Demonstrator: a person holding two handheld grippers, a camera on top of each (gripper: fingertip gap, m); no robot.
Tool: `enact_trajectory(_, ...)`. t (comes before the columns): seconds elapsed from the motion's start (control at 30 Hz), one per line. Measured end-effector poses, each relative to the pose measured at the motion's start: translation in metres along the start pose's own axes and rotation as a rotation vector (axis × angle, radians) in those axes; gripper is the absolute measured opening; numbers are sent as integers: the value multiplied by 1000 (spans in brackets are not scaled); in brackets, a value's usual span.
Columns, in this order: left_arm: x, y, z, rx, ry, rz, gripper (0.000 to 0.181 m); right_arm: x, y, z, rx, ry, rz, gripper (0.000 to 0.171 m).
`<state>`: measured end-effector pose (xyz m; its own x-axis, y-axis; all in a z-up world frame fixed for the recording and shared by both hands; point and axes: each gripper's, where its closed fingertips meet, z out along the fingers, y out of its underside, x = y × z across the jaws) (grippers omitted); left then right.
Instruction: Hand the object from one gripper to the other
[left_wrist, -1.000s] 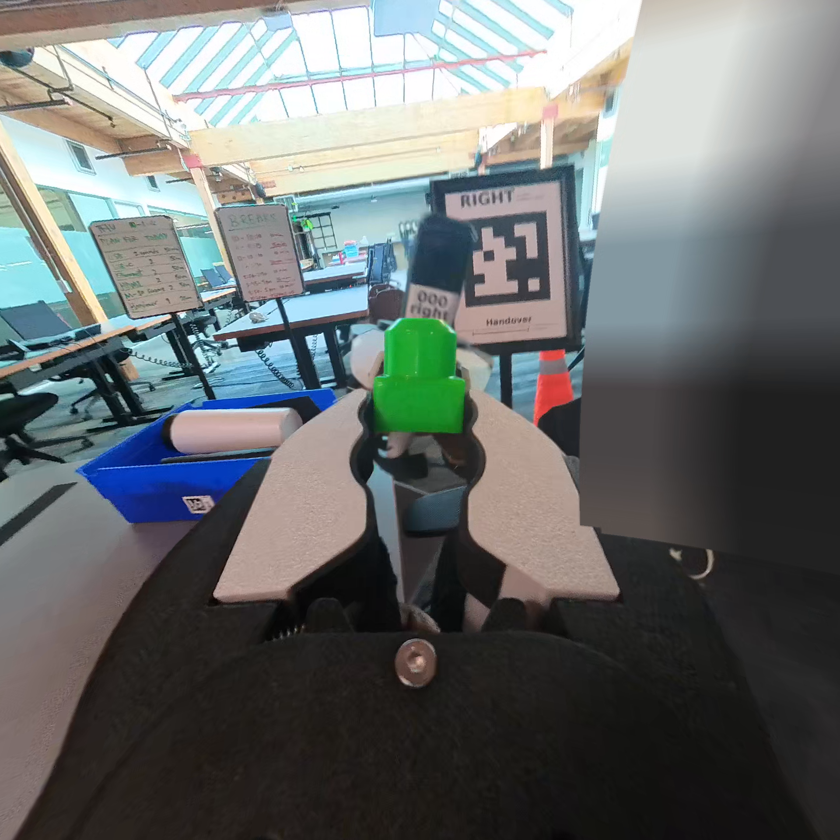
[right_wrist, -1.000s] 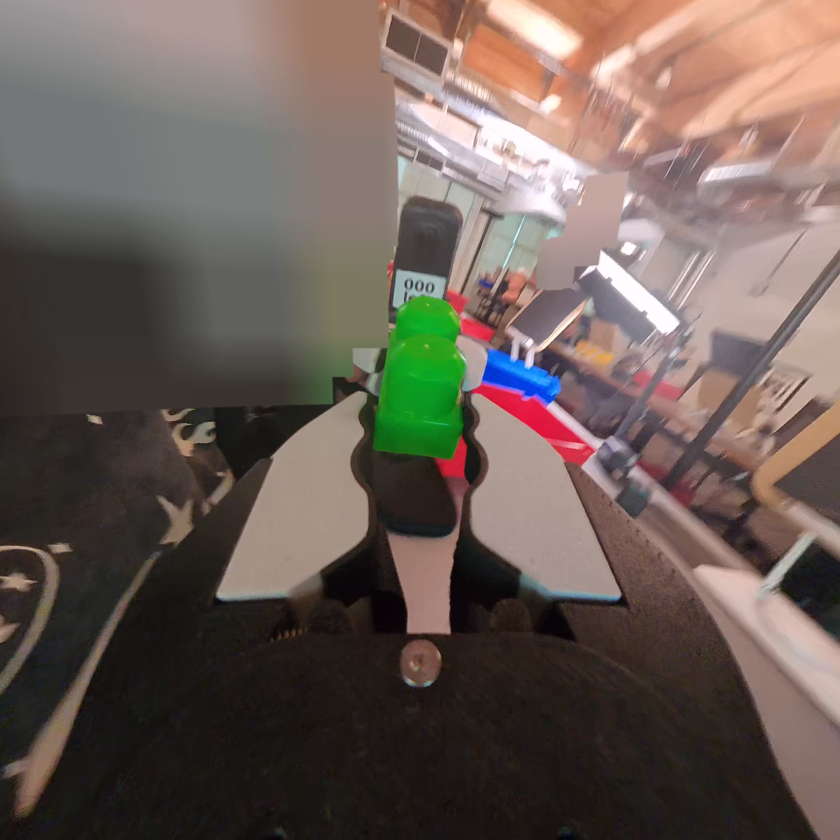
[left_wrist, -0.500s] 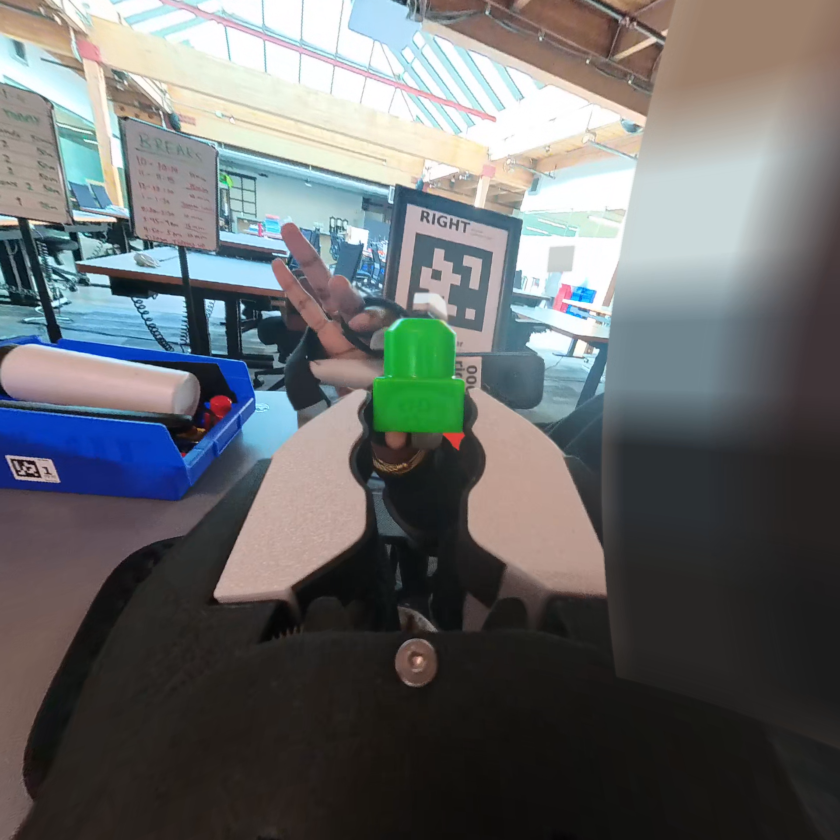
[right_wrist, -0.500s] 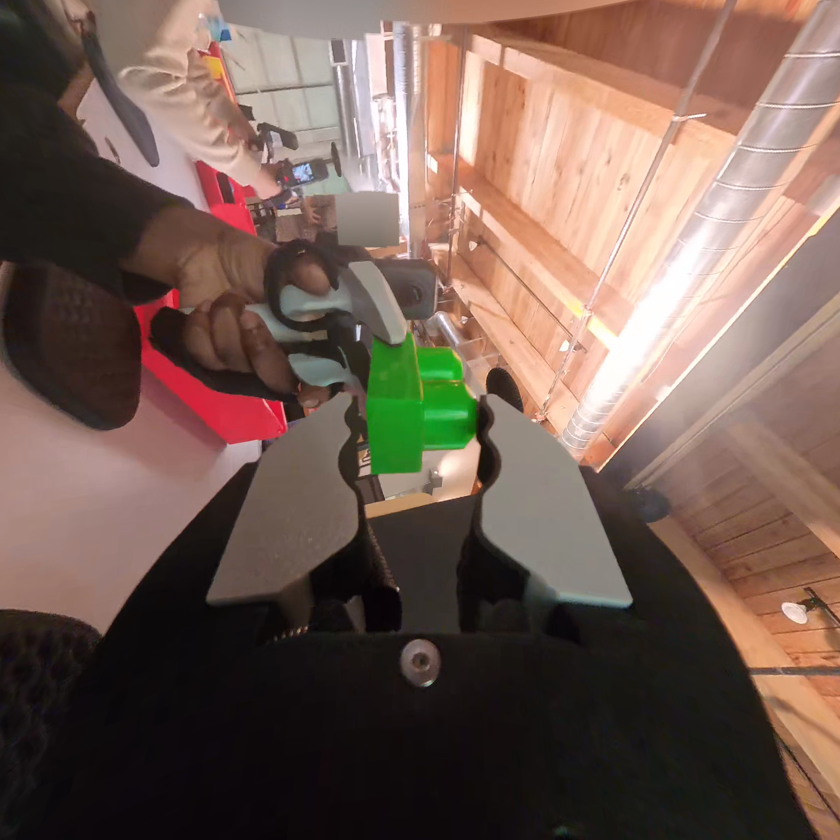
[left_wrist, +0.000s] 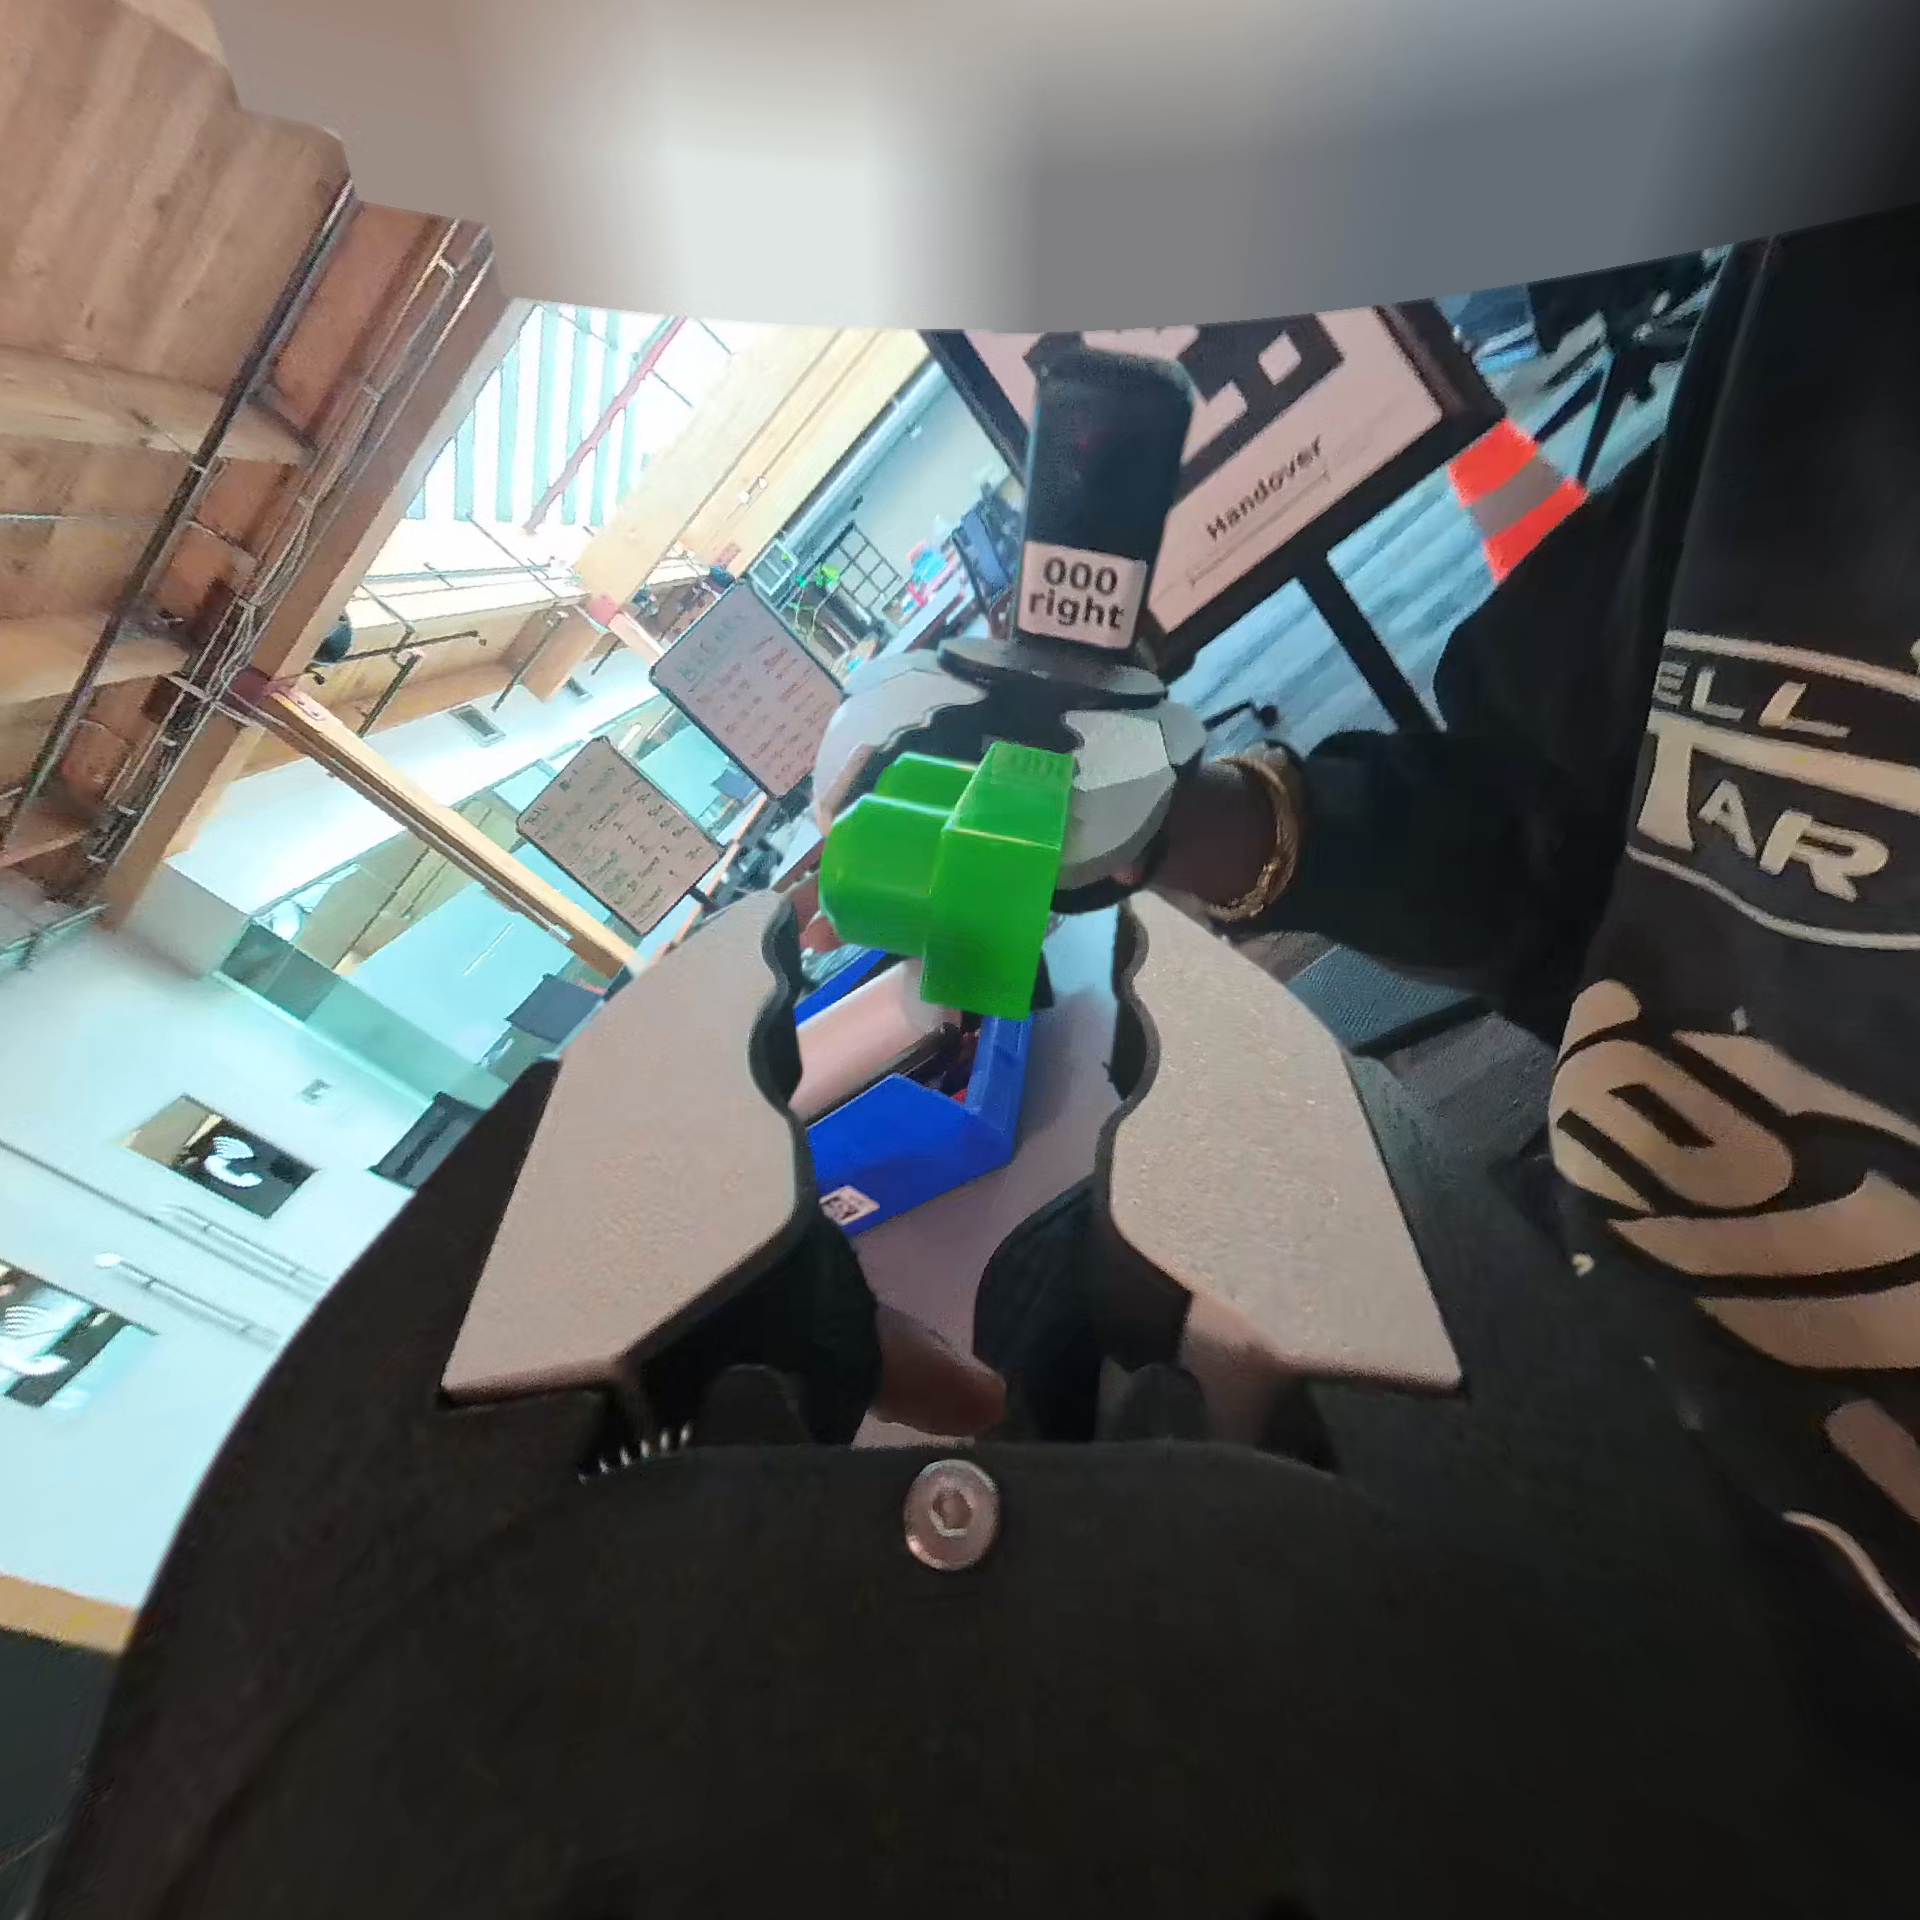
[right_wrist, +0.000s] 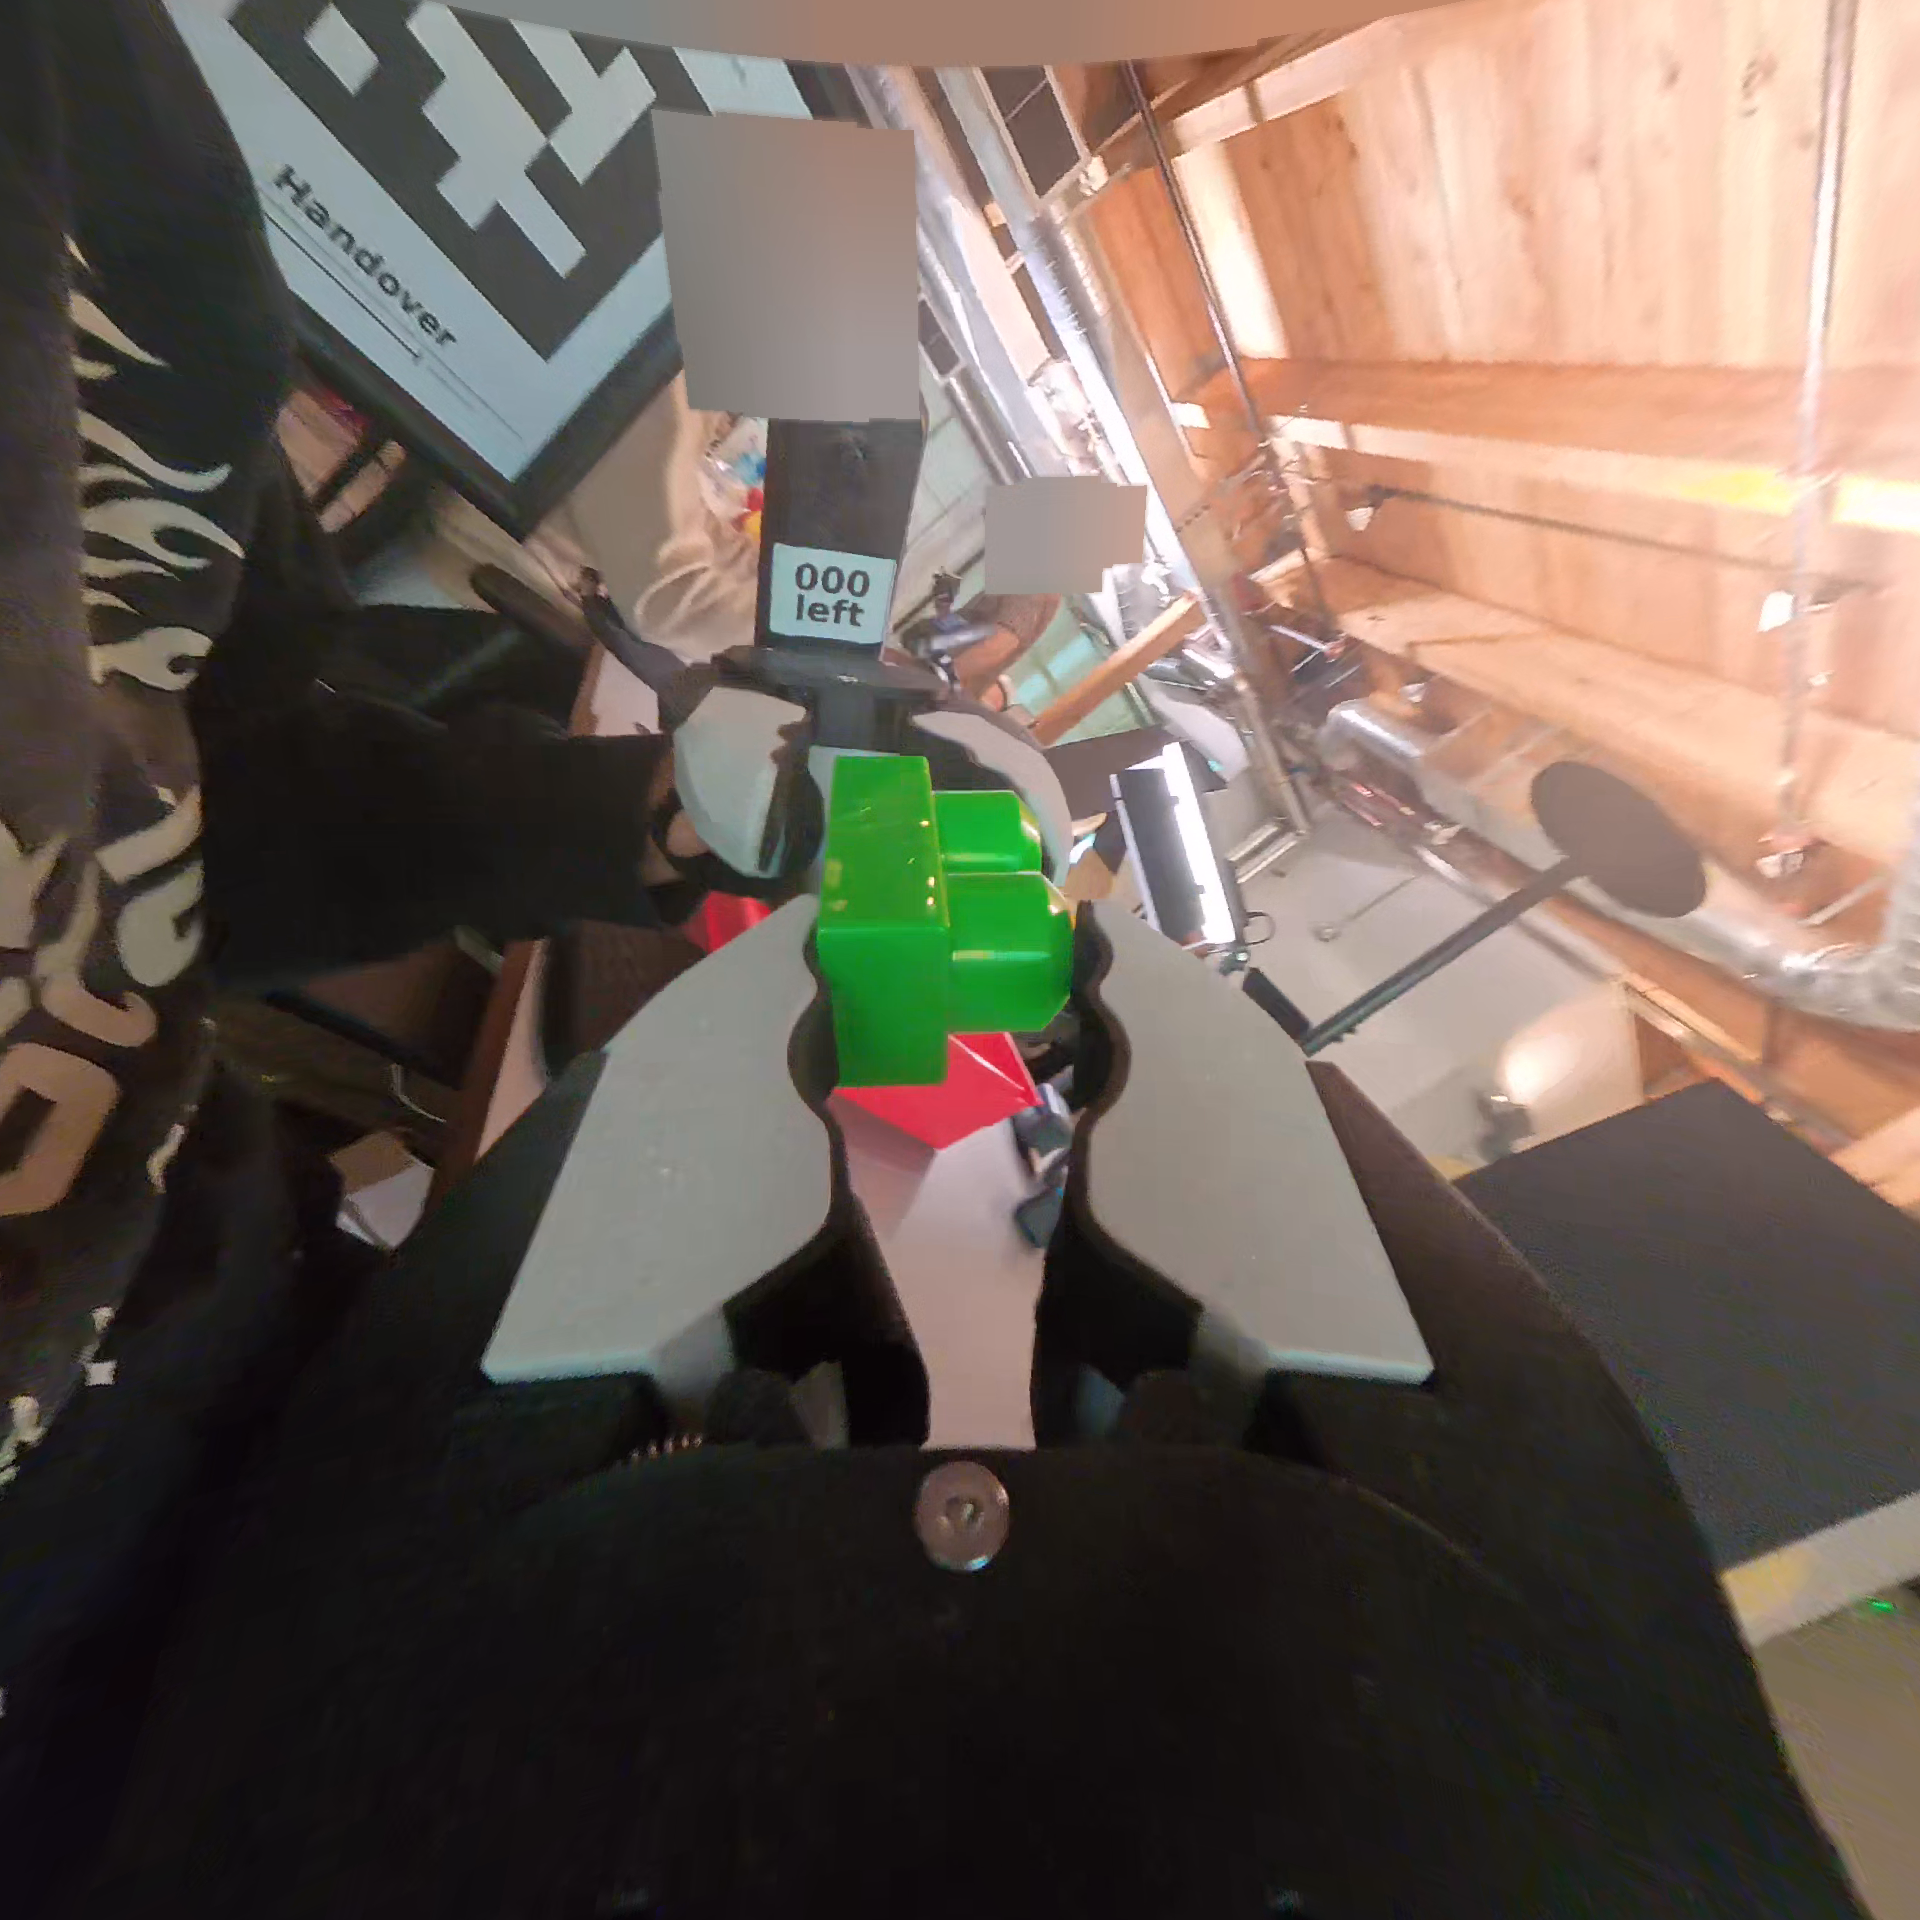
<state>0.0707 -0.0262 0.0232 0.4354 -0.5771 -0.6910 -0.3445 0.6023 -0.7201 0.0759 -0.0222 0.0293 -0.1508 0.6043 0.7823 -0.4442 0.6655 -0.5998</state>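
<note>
Centre of both wrist views: a bright green block (left_wrist: 951, 883), made of a flat slab with stubby knobs on one face, held in the air between two opposed grippers. Left wrist view: the left gripper (left_wrist: 951, 977) occupies the lower half of the frame, its grey fingers (left_wrist: 665, 1174) spread apart with a clear gap on each side of the block, so its jaws stand released and grasp nothing. The right gripper (left_wrist: 1013, 800) faces it from just above centre, topped by a black post with a white label. Right wrist view: the right gripper (right_wrist: 951, 971) fills the lower half, its left fingertip against the slab and its right fingertip at the knobs, jaws clenched on the green block. The left gripper (right_wrist: 862, 800) appears beyond the block, upper centre. Background, left wrist view: a blue bin (left_wrist: 914, 1132) seen between the fingers below the block, a framed black-and-white marker board (left_wrist: 1299, 457) at upper right, an orange cone (left_wrist: 1517, 499) beside it, and a dark printed garment (left_wrist: 1766, 935) along the right edge.
</note>
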Motion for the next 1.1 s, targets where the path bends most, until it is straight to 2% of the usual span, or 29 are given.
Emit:
enact_trajectory(0.13,1,1,5,-3,-11,26,43,-6,3,2,-6,-50,67,44)
enact_trajectory(0.27,-2,4,4,-17,1,-62,43,-5,5,3,-23,-42,99,44)
enact_trajectory(0.33,-7,3,2,-5,10,-203,42,-4,10,4,-41,-8,-17,49)
enact_trajectory(0.43,-19,-1,-5,67,33,-481,42,1,21,4,-129,71,-286,70)
enact_trajectory(0.57,-23,7,-8,78,89,-702,42,1,12,2,-116,160,-645,69)
enact_trajectory(0.7,-14,17,-1,16,132,-759,42,-3,11,6,-137,150,-698,63)
enact_trajectory(0.8,-7,20,2,-18,159,-767,42,-8,14,6,-161,124,-717,37)
enact_trajectory(0.87,-6,19,2,-19,171,-753,42,-9,14,6,-159,102,-691,37)
enact_trajectory(0.93,-6,13,0,34,163,-614,50,-9,13,5,-156,79,-588,37)
enact_trajectory(0.97,-7,9,-1,65,133,-525,58,-8,11,4,-140,66,-499,37)
enact_trajectory(1.1,-2,6,-4,30,72,-216,58,-5,5,2,-32,-15,-46,37)
